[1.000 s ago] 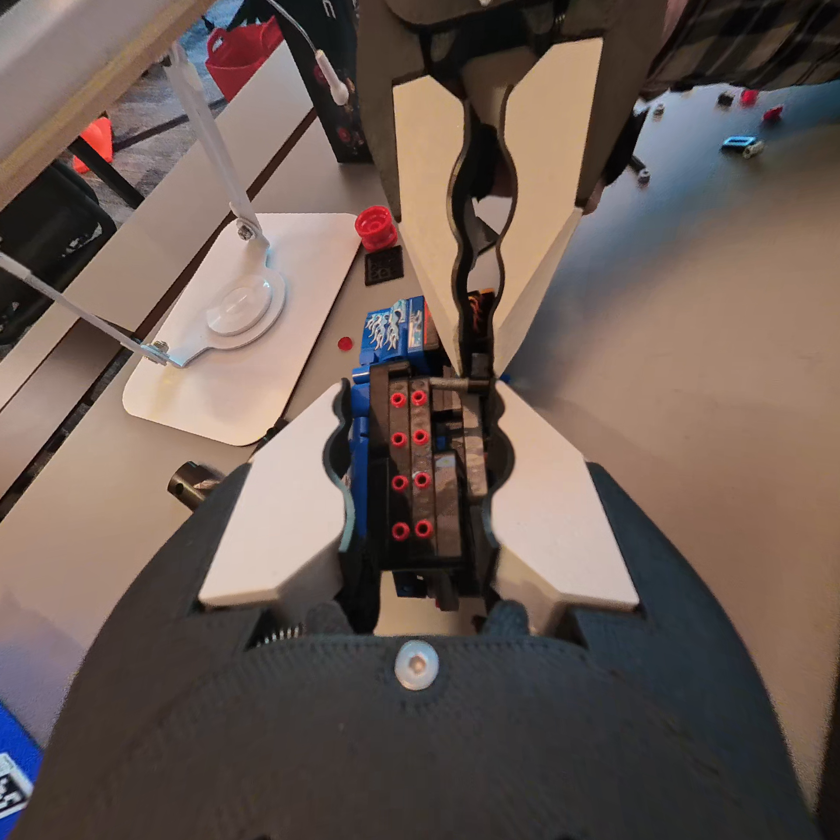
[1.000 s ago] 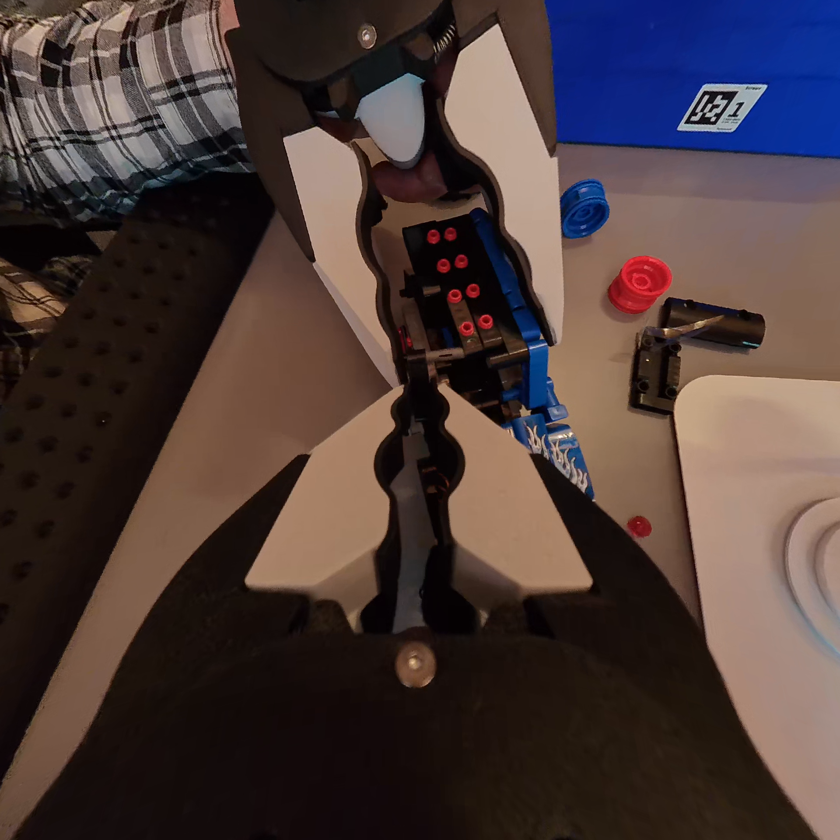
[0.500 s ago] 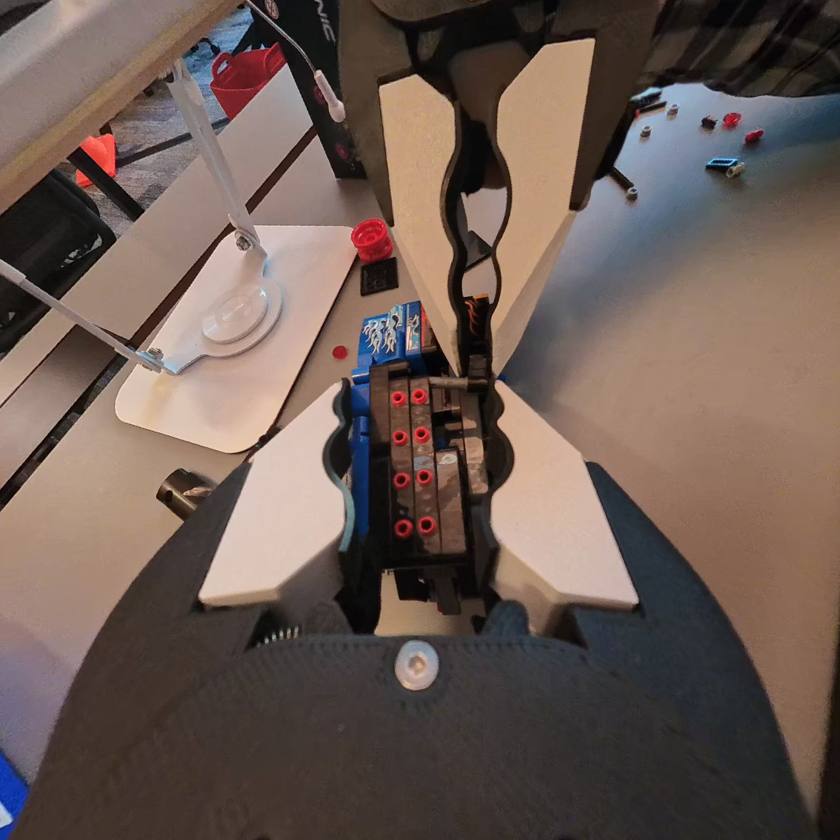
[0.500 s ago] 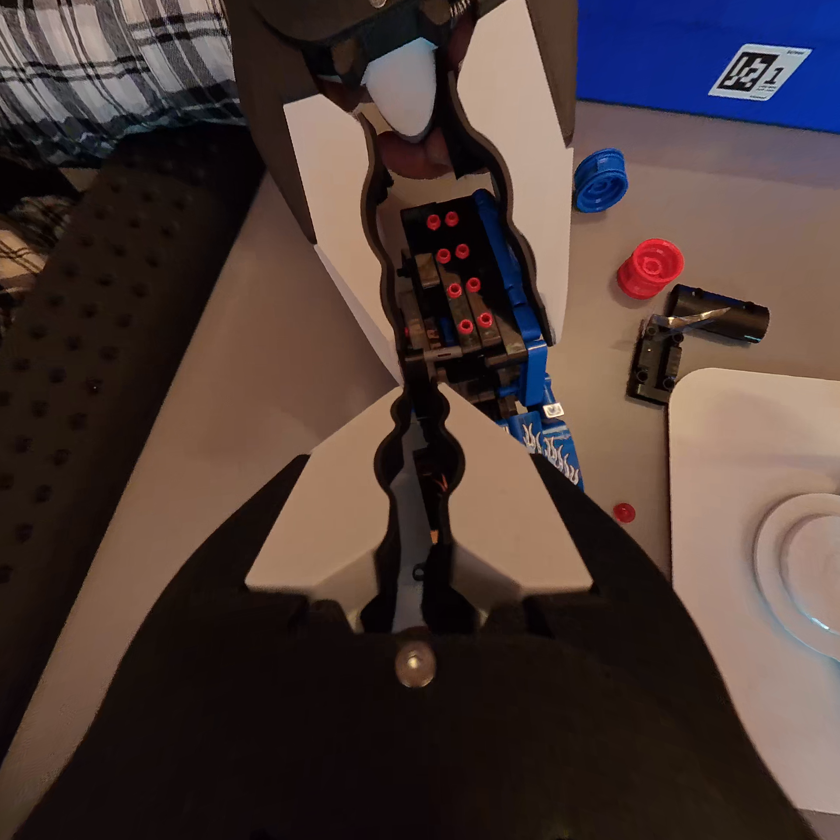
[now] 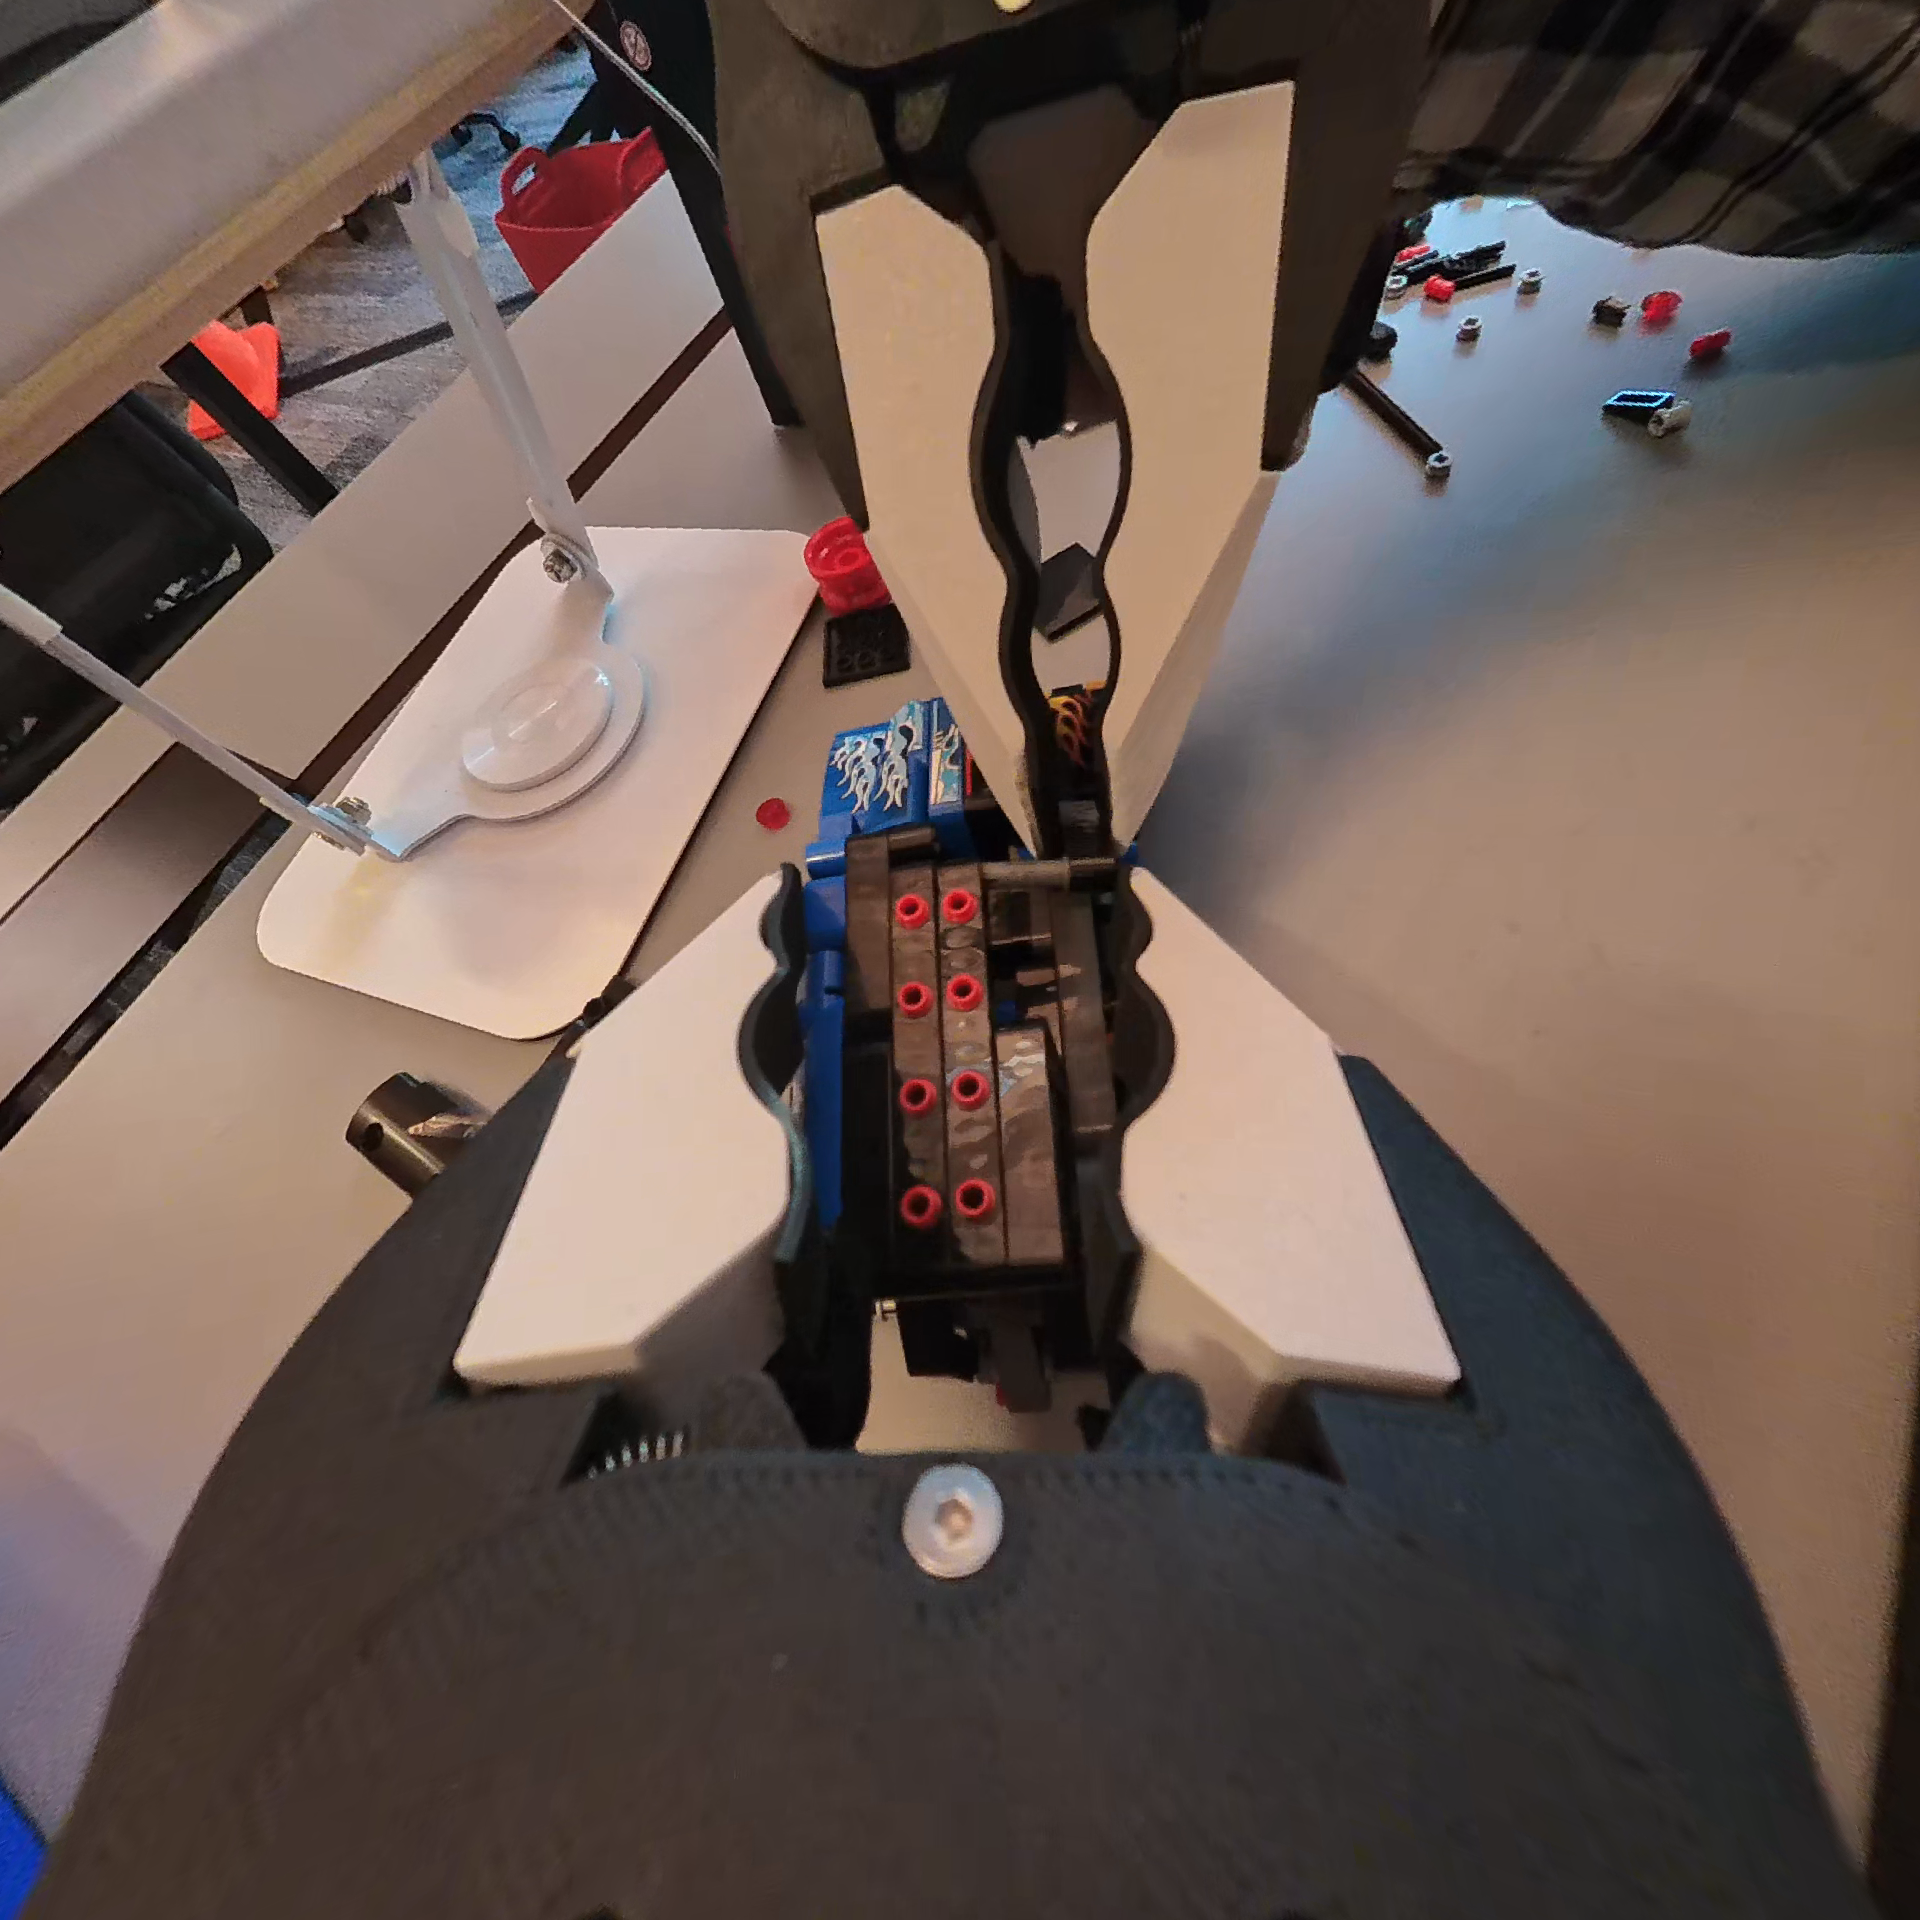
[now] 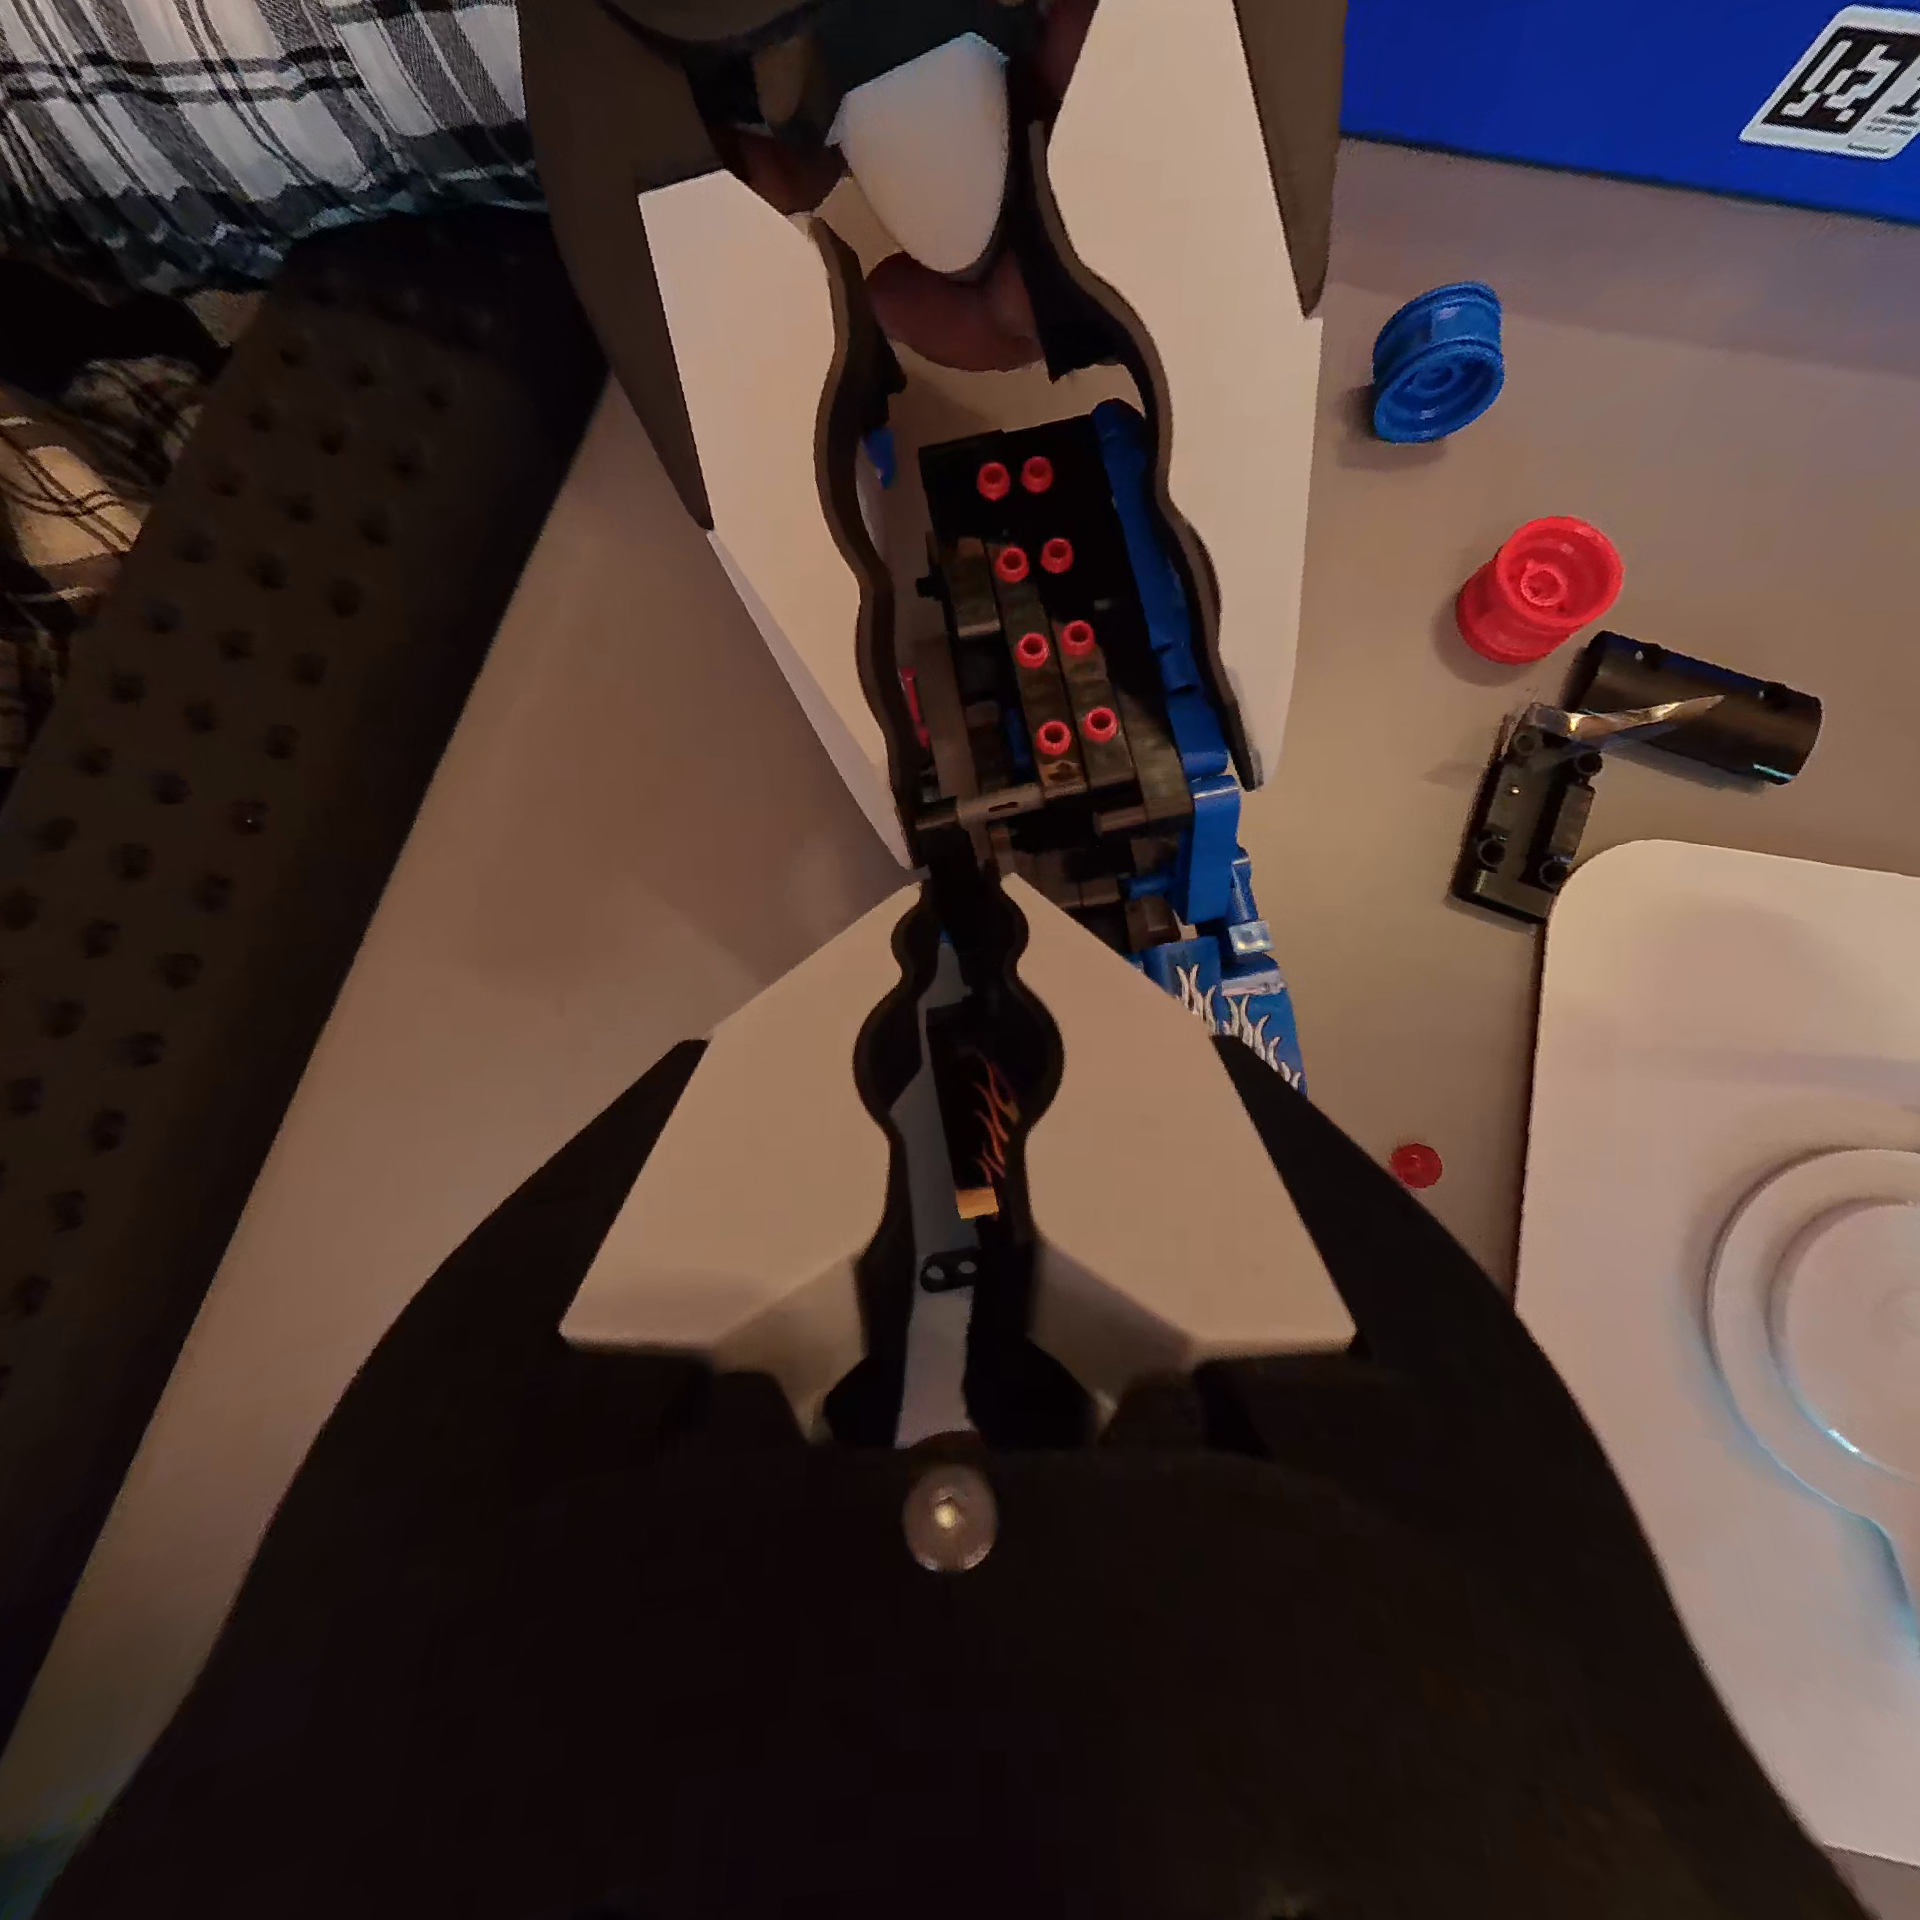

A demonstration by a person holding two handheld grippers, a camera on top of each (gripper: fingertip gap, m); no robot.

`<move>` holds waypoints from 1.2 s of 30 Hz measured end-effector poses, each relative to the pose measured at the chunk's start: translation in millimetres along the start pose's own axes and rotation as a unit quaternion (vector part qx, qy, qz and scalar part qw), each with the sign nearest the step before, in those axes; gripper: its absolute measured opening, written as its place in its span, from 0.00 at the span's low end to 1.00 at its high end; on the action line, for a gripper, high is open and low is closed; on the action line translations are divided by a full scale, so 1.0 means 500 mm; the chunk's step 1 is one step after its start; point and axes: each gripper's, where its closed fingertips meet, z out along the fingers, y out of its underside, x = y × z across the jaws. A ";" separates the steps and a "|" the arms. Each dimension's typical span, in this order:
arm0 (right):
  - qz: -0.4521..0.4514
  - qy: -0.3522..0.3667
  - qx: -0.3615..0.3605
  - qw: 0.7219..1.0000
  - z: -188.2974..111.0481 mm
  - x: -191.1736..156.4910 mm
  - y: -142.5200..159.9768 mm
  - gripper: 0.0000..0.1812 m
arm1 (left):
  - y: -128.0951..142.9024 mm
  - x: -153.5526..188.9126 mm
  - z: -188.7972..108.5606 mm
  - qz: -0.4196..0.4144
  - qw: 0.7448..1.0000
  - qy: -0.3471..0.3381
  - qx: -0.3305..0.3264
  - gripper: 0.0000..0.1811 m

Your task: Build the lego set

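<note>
My left gripper [image 5: 956, 1101] clamps the car body [image 5: 966, 1091]; my right gripper [image 6: 961, 914], nearly closed, pinches a black flame piece [image 6: 982, 1132]; next, press it on squarely.

Office or lab workroom indicated. Long pale desks [image 5: 436, 488] set side by side, grey carpet [image 5: 343, 281] seen beyond. Black chair [image 5: 94, 540], red basket [image 5: 582, 208], orange cone [image 5: 234, 358] on floor. White desk-lamp base [image 5: 520, 790] on desk. Blue board with square marker tag [image 6: 1839, 73] laid on desk.
</note>
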 end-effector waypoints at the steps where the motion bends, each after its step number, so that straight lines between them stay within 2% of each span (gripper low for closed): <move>1: 0.002 -0.002 0.002 1.000 0.000 -0.001 0.000 0.03 | 0.000 0.000 0.000 -0.001 1.000 0.000 0.001 0.31; 18: 0.014 -0.009 0.016 1.000 0.001 -0.004 -0.004 0.04 | 0.000 -0.001 -0.003 -0.005 1.000 -0.009 0.016 0.31; 36: -0.027 0.014 0.017 0.999 0.001 -0.007 -0.006 0.04 | 0.000 -0.001 -0.006 -0.010 1.000 -0.008 0.028 0.31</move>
